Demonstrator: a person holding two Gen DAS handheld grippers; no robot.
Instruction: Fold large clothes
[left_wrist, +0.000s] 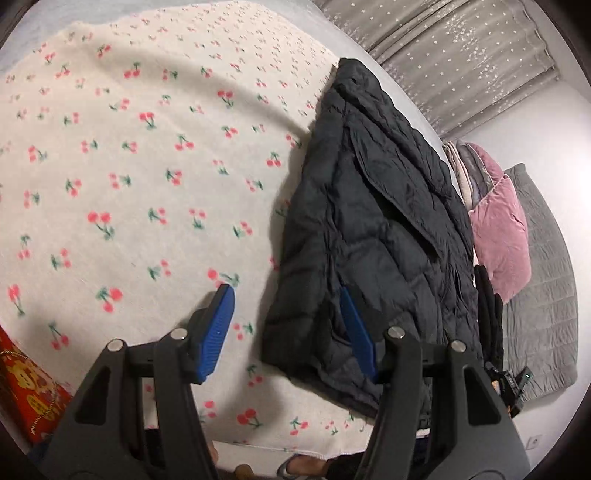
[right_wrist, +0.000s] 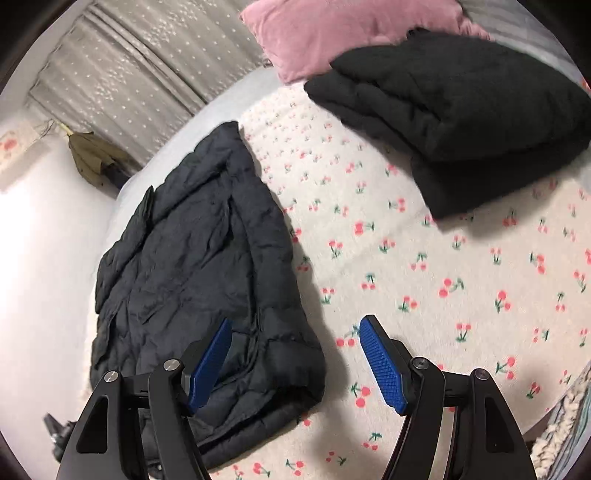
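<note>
bed (right_wrist: 192, 122) – cherry blanket (right_wrist: 424, 295) | on it: dark jacket (right_wrist: 199, 258), black bundle (right_wrist: 461, 107)

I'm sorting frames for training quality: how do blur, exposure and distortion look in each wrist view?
Left wrist view: cherry-print cream blanket smeared by motion blur, dark quilted puffer jacket sharper, fisheye bends the bed edge. Right wrist view: white area at left blown out, folded black fleece garment slightly soft, strong curved edges, dark corners.
</note>
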